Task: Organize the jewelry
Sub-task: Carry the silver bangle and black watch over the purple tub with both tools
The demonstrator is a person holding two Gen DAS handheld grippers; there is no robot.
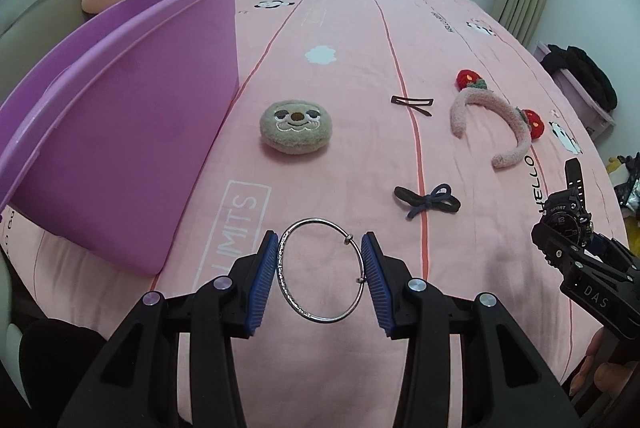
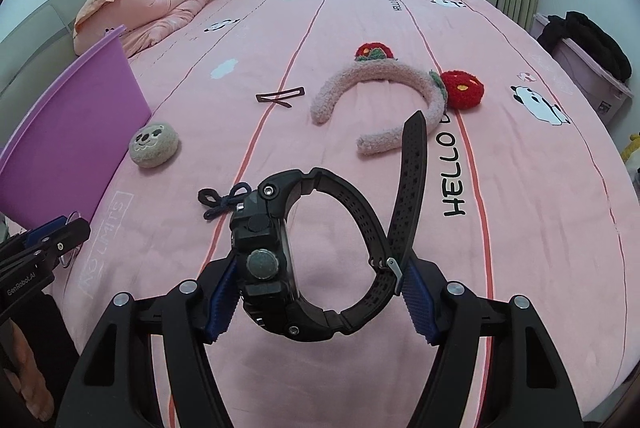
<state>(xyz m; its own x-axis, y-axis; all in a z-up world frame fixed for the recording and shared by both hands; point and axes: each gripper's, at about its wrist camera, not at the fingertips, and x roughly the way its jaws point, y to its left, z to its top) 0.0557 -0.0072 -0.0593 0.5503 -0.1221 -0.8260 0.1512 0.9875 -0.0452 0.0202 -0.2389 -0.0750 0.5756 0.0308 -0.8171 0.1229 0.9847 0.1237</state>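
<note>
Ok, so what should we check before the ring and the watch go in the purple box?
1. Left tongs gripping bangle: ok, pads on both sides.
2. Right tongs gripping watch: ok.
3. Both off the bed: ok.
4. Box open: cannot tell, only its side shows.
5. Strap tail sticking out: not ok, may snag.
6. Headband, hair tie, clip, plush left: ok.

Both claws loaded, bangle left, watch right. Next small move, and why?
Probably swing the left claw toward the purple bin and let go over it. Its pads already clamp the silver bangle, lifted clear of the bedspread, and the bin stands right beside it. The right claw, gripping the black watch, can follow.
</note>
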